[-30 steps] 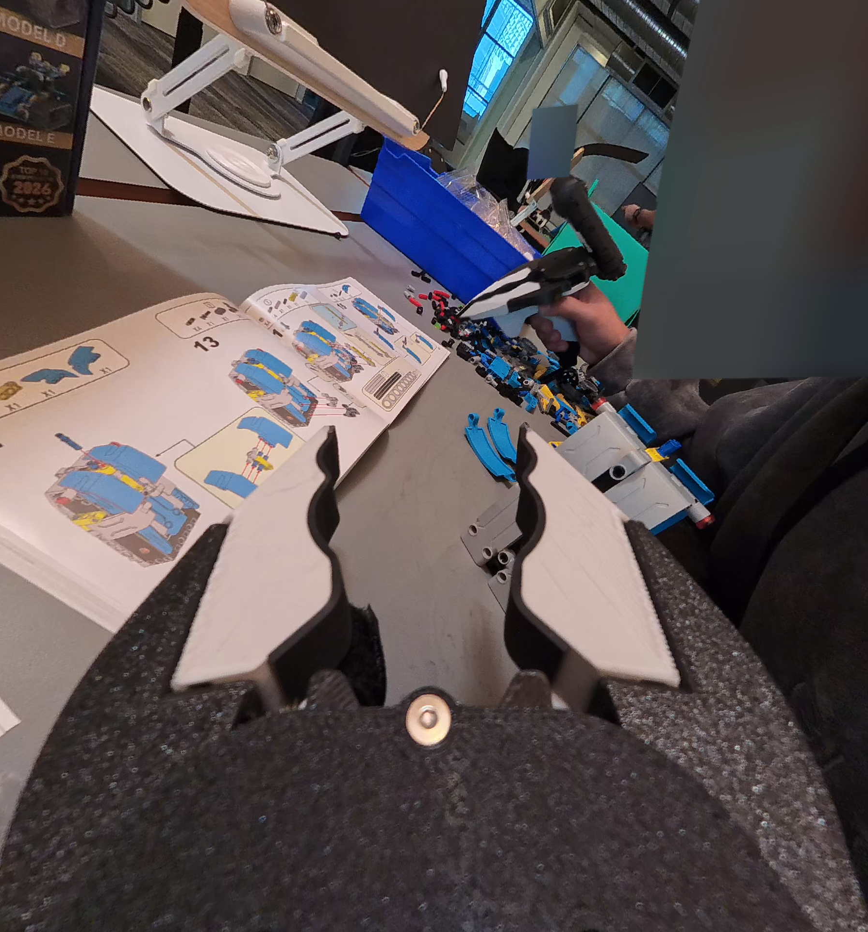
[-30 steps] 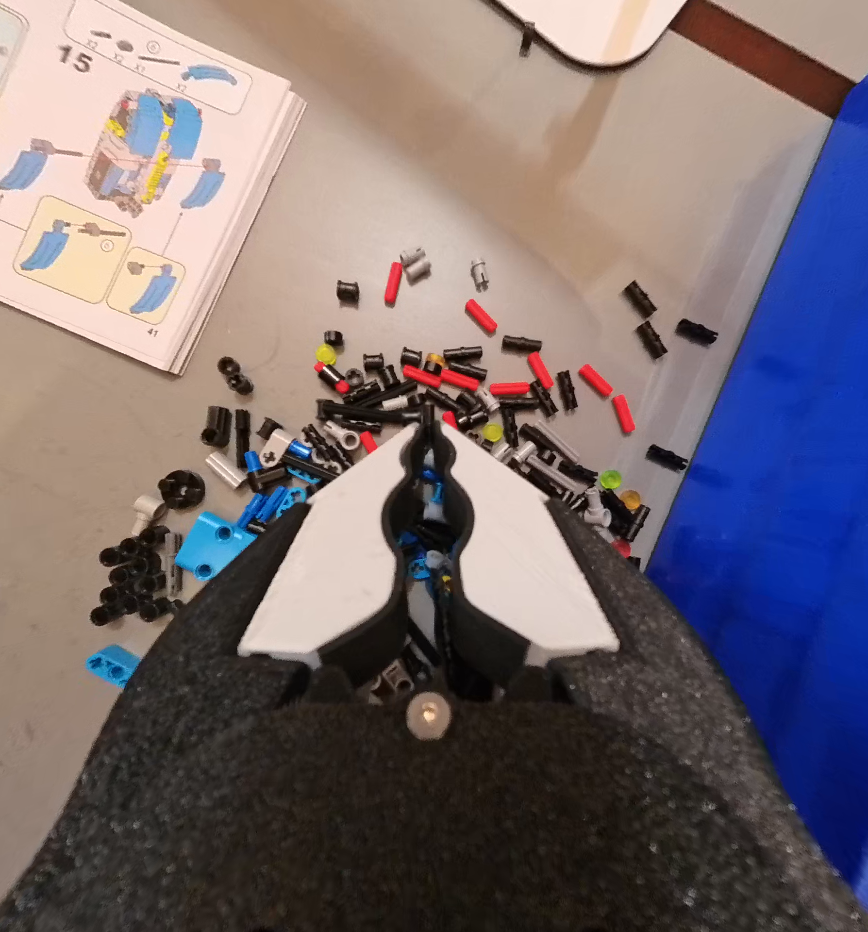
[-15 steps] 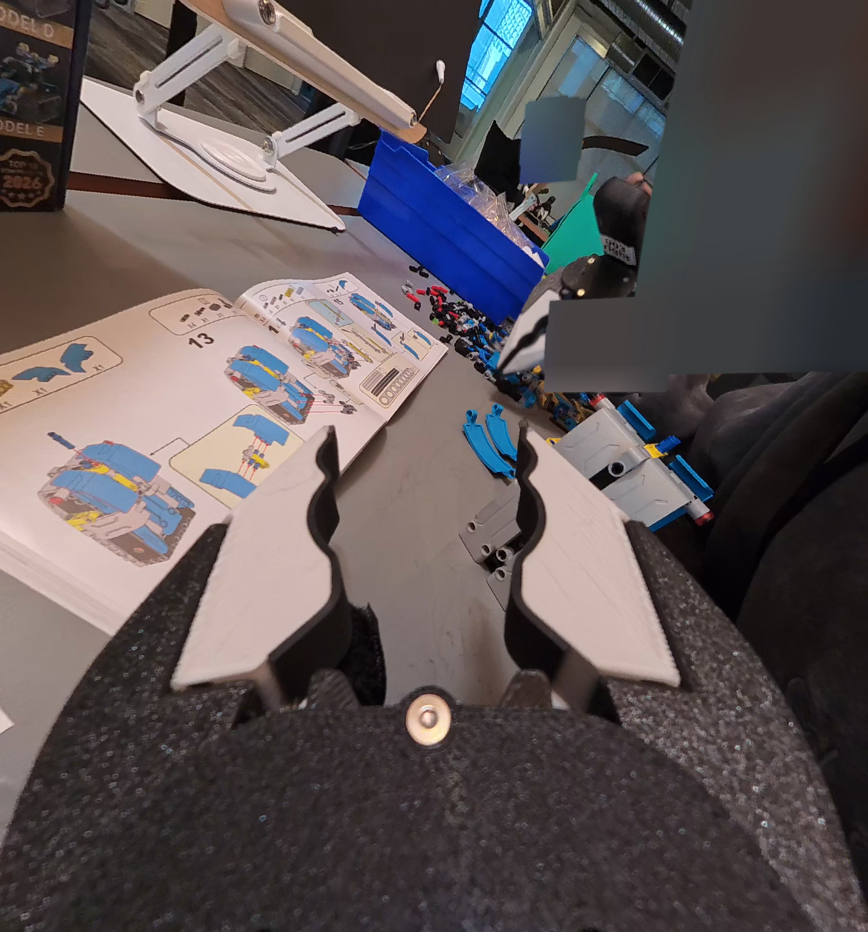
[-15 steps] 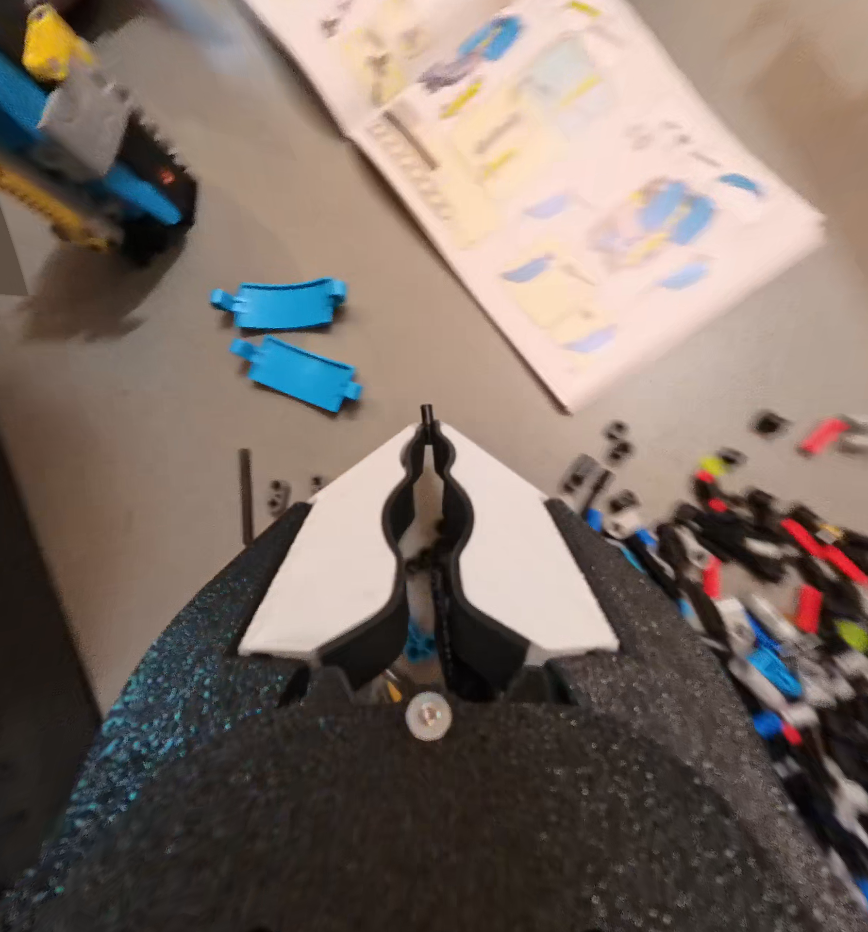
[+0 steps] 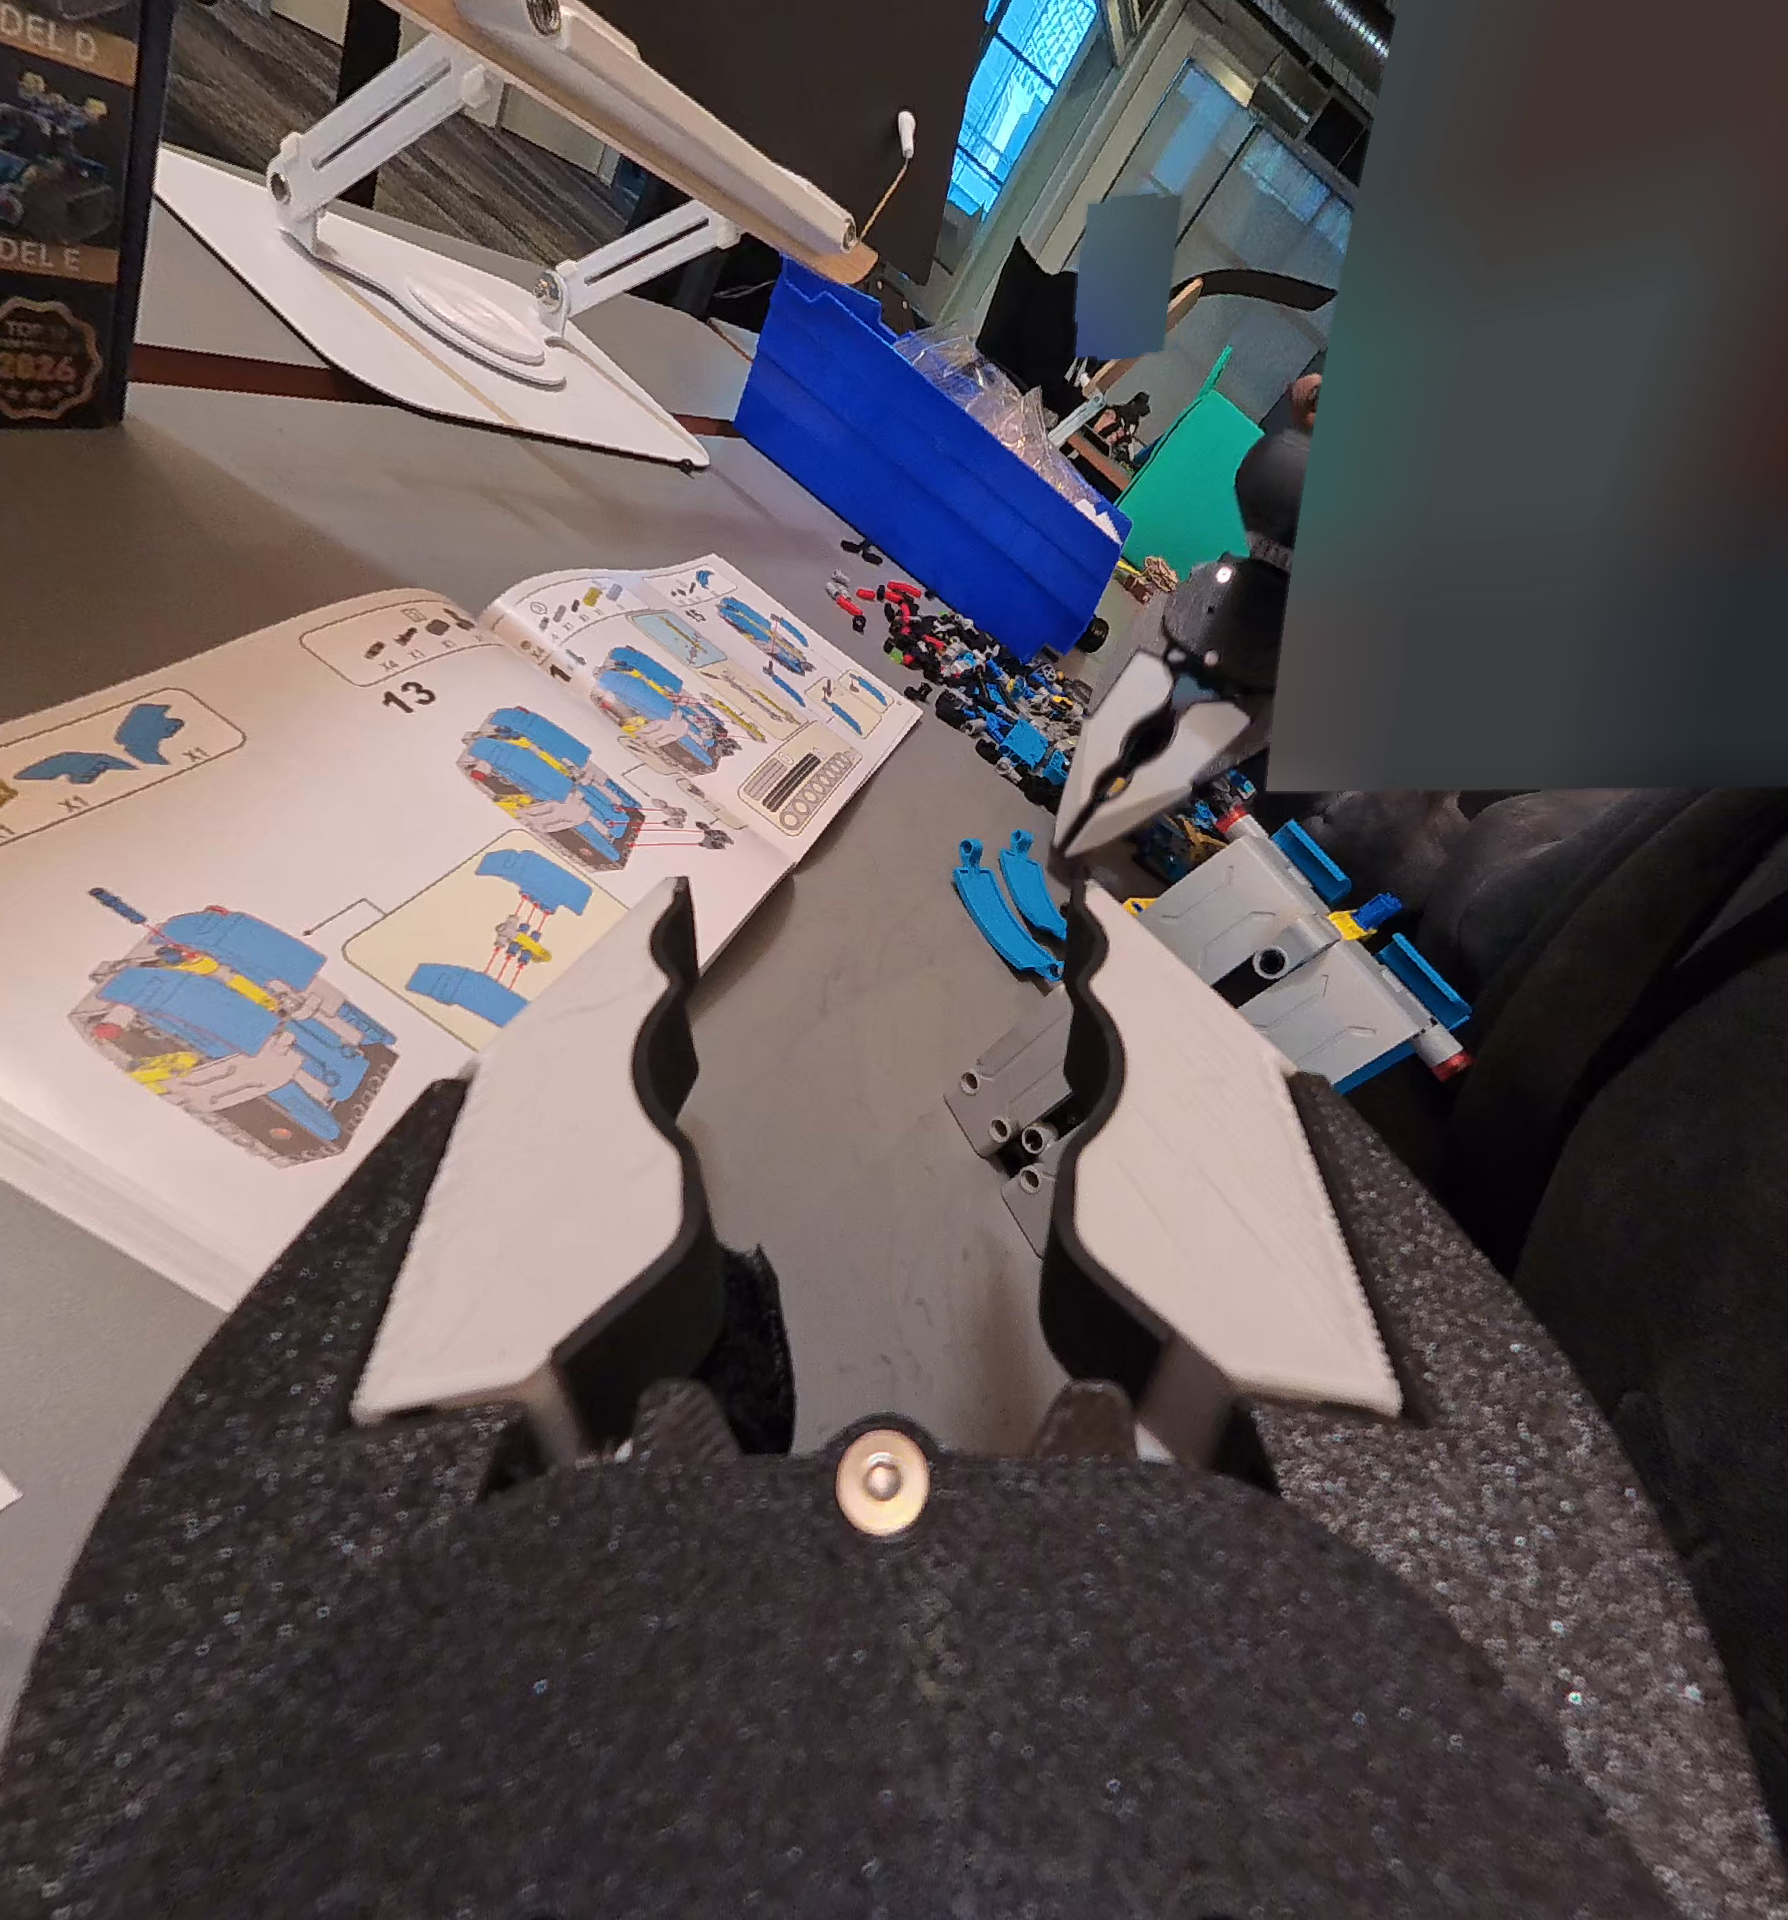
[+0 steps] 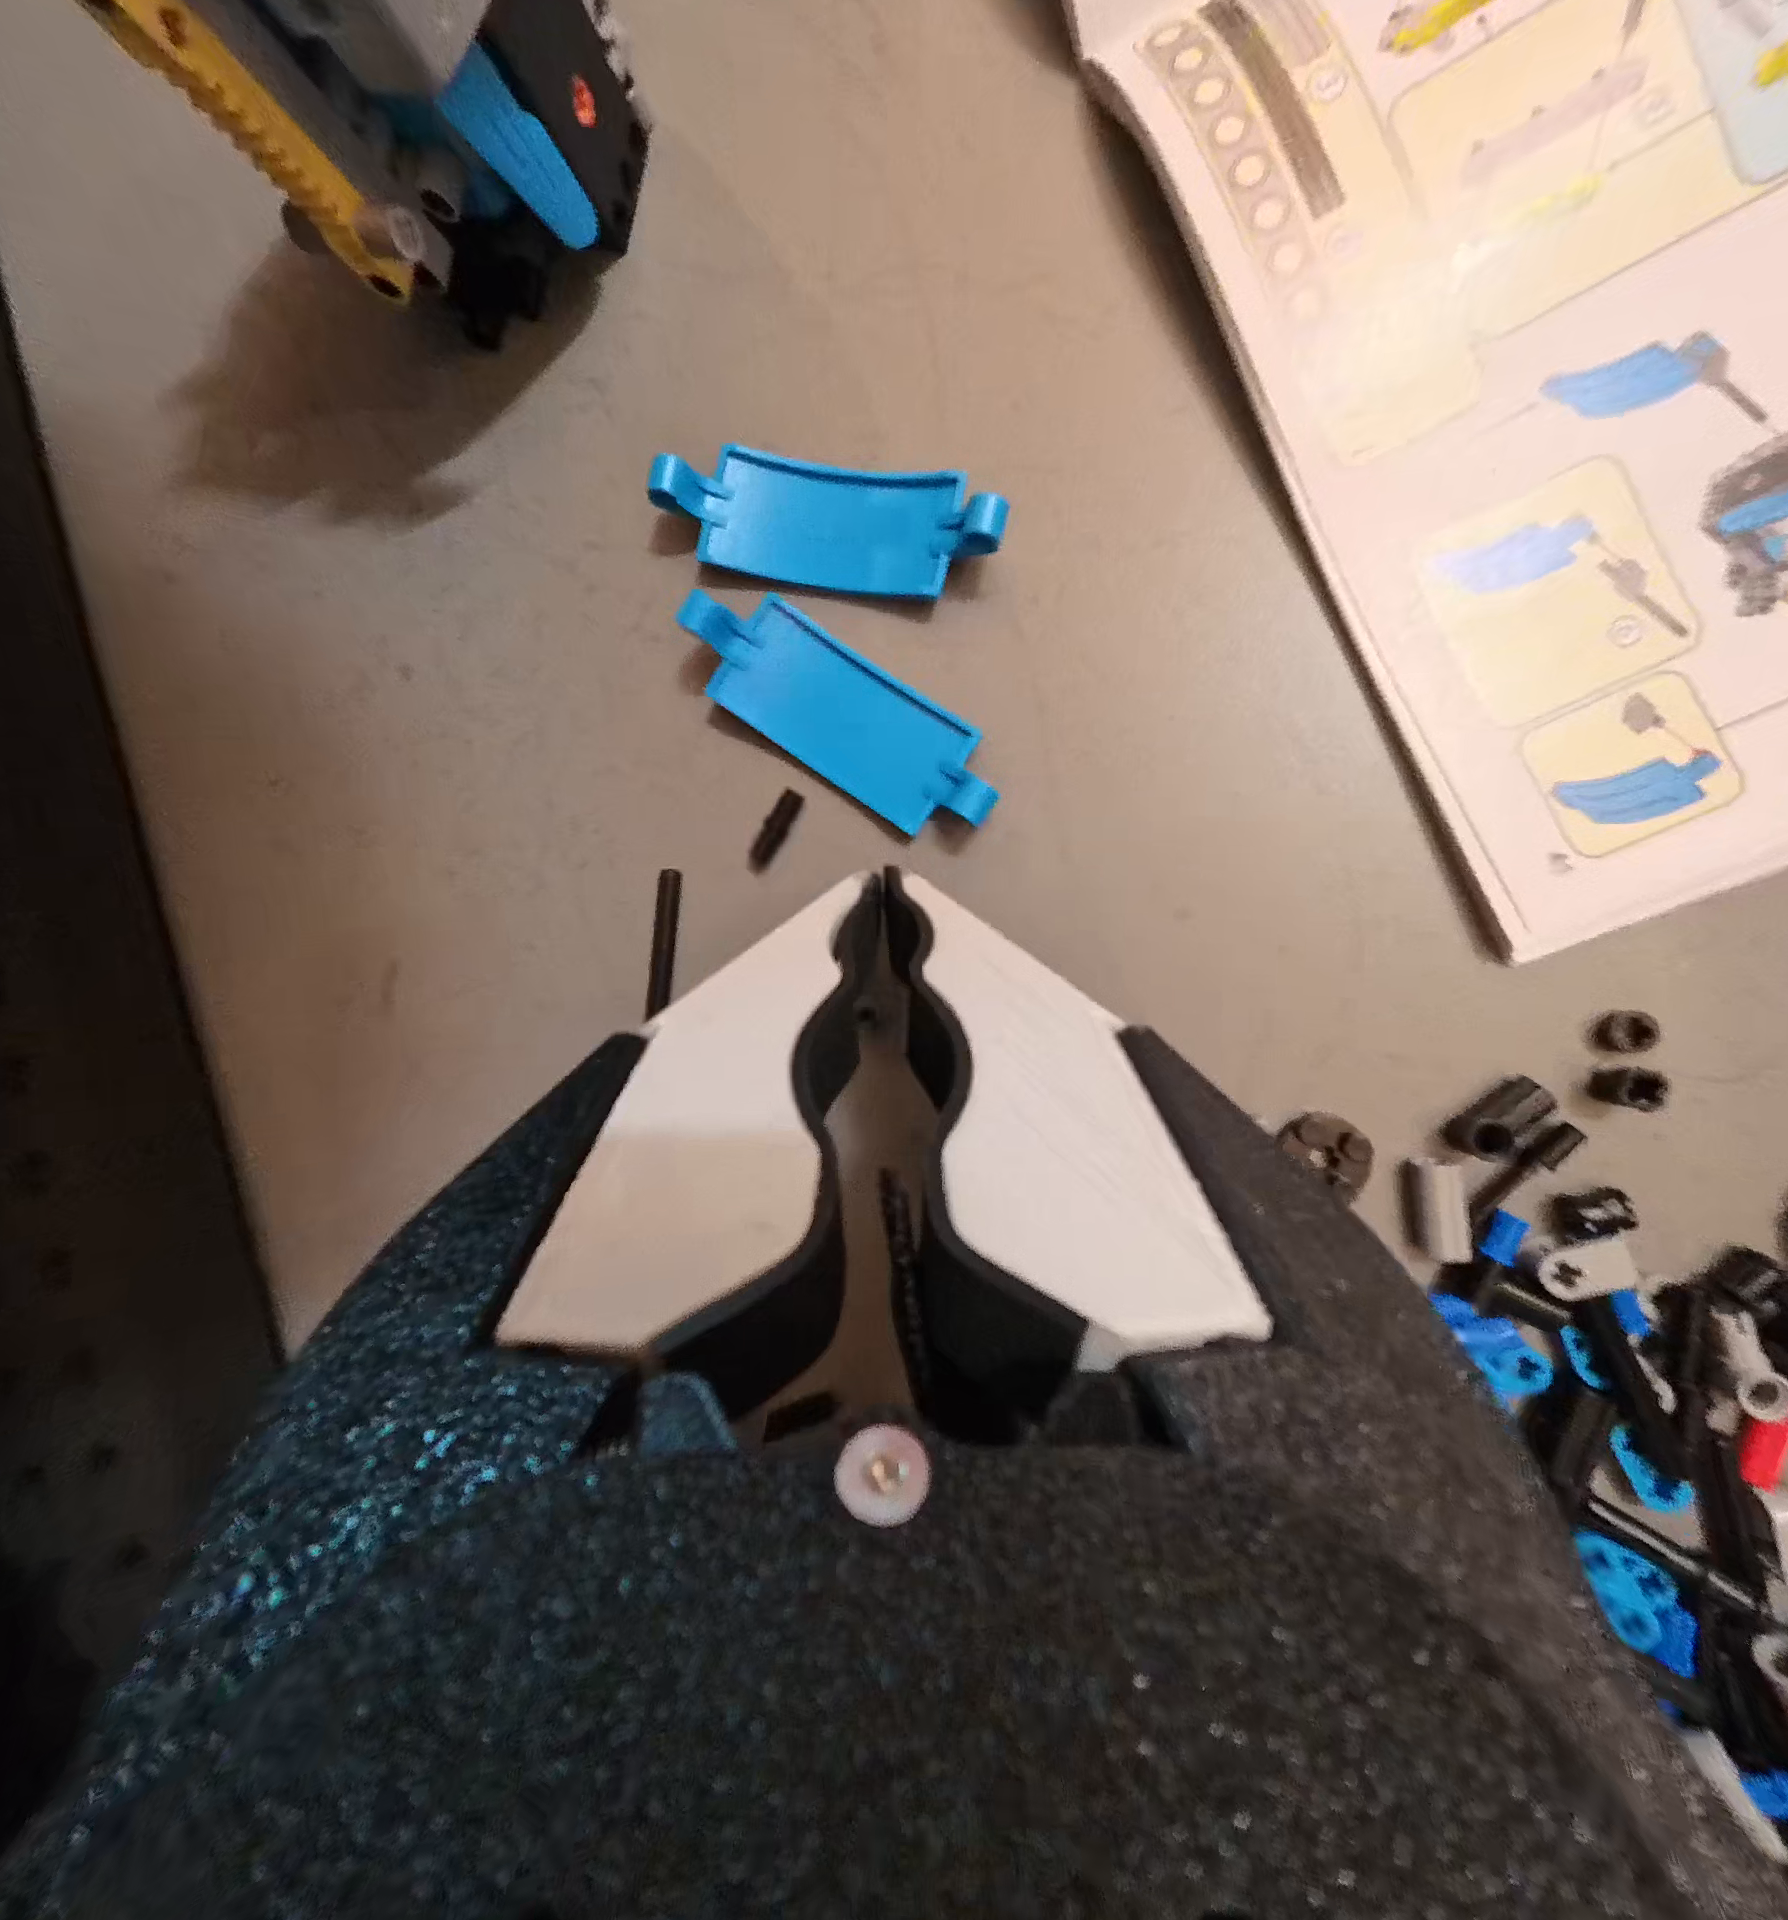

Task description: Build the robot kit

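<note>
My left gripper is open and empty above bare grey table, between an open instruction booklet and grey panel pieces. My right gripper is shut, tips pressed together with nothing showing between them, low over the table. A short black pin lies just ahead of its tips and a long black axle lies to their left. Two blue curved panels lie beyond. The right gripper also shows in the left wrist view, tips pointing down next to the panels.
A partly built blue and grey model stands at the table's right edge, also in the right wrist view. A pile of small parts lies at the right. A blue bin, white stand and dark box stand farther back. Spacing between my two grippers at the tips: around 25 cm. The left gripper is farther from the long black axle, some 25 cm, than the right, some 5 cm.
My right gripper swung from the parts pile to the blue panels and came lower. The black pin that stuck out of its tips half a second ago no longer shows there. The left gripper barely moved.
</note>
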`<state>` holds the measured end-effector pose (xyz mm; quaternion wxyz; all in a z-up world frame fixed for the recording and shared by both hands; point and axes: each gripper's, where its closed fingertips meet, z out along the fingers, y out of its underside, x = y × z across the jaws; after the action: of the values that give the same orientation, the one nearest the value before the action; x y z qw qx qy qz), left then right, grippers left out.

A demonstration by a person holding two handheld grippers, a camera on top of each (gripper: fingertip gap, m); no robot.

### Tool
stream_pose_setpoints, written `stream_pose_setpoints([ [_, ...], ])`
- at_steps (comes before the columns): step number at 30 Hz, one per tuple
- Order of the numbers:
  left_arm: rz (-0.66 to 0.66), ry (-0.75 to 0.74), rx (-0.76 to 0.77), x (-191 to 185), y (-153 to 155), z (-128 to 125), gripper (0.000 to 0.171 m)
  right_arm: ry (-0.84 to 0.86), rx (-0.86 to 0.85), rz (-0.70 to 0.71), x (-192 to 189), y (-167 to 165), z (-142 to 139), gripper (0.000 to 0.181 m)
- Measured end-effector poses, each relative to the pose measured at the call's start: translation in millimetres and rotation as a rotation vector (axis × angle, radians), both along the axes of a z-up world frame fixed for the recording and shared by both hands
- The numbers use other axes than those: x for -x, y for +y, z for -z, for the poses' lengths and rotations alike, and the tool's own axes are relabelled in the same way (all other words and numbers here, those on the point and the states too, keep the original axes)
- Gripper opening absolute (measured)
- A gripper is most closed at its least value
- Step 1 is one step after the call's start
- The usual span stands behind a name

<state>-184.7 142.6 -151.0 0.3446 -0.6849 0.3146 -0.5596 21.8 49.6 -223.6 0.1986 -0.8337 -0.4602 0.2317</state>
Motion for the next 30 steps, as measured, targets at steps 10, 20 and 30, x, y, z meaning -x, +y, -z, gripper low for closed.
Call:
stream_pose_setpoints([
  [10, 0.002, -0.002, 0.006, 0, 0, 0, 0.071, -0.064, -0.143, 0.433, -111, 40, -21, 0.021],
  [20, 0.003, -0.001, 0.007, 0, 0, 0, 0.071, -0.144, -0.132, 0.468, -123, 43, -5, 0.019],
  [30, 0.002, -0.002, 0.007, 0, 0, 0, 0.071, -0.185, -0.180, 0.524, -137, 53, -4, 0.014],
])
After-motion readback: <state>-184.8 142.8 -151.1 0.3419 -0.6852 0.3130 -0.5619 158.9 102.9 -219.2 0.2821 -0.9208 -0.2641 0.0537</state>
